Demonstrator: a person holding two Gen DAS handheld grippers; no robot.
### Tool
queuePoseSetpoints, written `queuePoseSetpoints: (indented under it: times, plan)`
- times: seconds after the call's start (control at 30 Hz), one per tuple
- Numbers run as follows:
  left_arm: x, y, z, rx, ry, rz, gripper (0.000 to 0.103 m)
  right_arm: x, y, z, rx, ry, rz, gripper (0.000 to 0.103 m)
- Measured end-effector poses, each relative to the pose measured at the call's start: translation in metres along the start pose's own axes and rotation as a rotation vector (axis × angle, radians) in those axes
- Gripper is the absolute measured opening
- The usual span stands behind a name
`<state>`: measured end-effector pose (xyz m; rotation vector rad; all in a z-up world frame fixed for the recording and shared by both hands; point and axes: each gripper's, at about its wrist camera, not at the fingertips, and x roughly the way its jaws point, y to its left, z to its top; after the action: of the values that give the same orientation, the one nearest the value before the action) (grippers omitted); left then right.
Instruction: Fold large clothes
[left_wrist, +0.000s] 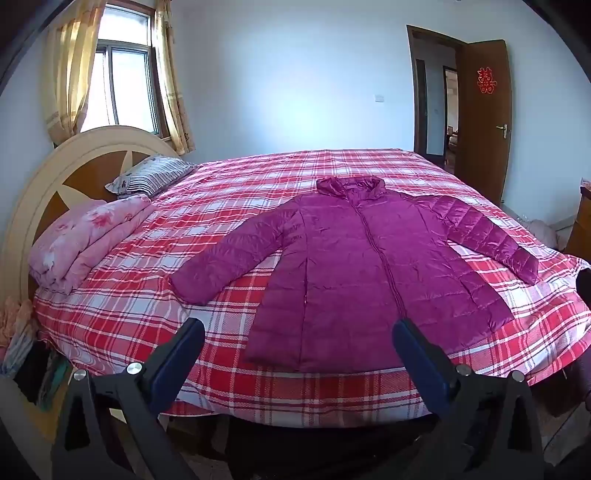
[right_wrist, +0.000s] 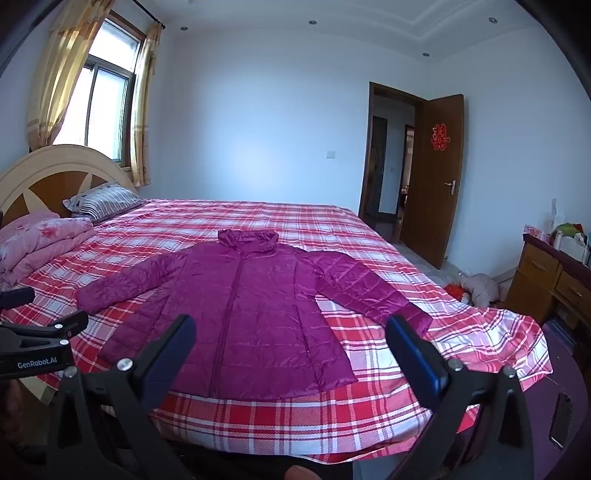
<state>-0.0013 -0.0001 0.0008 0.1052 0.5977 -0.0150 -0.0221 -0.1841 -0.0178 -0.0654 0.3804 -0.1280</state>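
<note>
A magenta quilted down jacket (left_wrist: 354, 266) lies flat and zipped on the red plaid bed (left_wrist: 155, 295), collar far, hem near, both sleeves spread outward. It also shows in the right wrist view (right_wrist: 258, 310). My left gripper (left_wrist: 299, 325) is open and empty, held above the bed's near edge in front of the hem. My right gripper (right_wrist: 290, 321) is open and empty, also short of the hem, with its right finger (right_wrist: 413, 354) near the right sleeve cuff. The left gripper body (right_wrist: 37, 343) shows at the left edge of the right wrist view.
A folded pink floral quilt (left_wrist: 85, 240) and a striped pillow (left_wrist: 151, 179) lie by the round headboard (left_wrist: 44, 184) at left. A wooden dresser (right_wrist: 546, 277) and floor clutter (right_wrist: 476, 288) stand right of the bed. A brown door (right_wrist: 436, 181) is open at the back.
</note>
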Motion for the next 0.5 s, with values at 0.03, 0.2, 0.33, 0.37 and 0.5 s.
queuePoseSetpoints:
  times: [0.03,0.2,0.33,0.37,0.5]
  plan:
    - [-0.0003,0.0,-0.0002,0.0,0.002,0.0,0.102,-0.0002,0.0,-0.0004,-0.001,-0.006,0.0,0.103]
    - [0.0035,0.0022,-0.0041,-0.002,0.014,-0.002,0.102,0.0018,-0.0005,0.0002,0.002,0.003,0.001,0.103]
    - [0.0053,-0.0001,-0.0005,-0.01,0.018,-0.001,0.102,0.0018,-0.0049,0.0006,0.007,0.004,0.005,0.103]
    - [0.0046,-0.0007,-0.0005,-0.01,0.017,-0.001,0.102,0.0014,-0.0052,0.0014,0.009,0.006,0.005,0.103]
    - [0.0056,0.0035,-0.0025,-0.015,0.027,-0.009,0.102,0.0034,-0.0061,-0.0008,0.017,0.014,0.003,0.103]
